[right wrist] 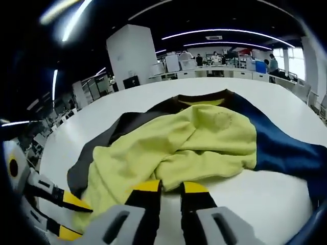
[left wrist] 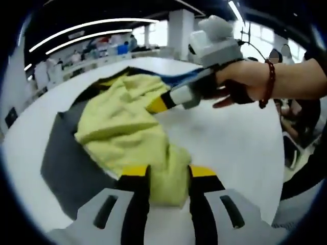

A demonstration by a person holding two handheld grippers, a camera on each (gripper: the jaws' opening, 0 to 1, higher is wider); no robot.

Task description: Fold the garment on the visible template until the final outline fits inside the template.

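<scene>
Left gripper (left wrist: pixel 168 176) clamped jaws-together on cloth; right gripper (right wrist: pixel 169 191) nearly closed, a braceleted hand (left wrist: pixel 240 81) gripping it from above.

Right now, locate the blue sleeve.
In the right gripper view the blue sleeve lies flat on the white table, right of the crumpled yellow garment.

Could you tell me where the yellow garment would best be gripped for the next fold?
Probably the yellow garment is best taken at its free rumpled edge nearest the right gripper, coming in low from the white table side; the fabric bunches thick there, so closed jaws should bite a real fold.
</scene>
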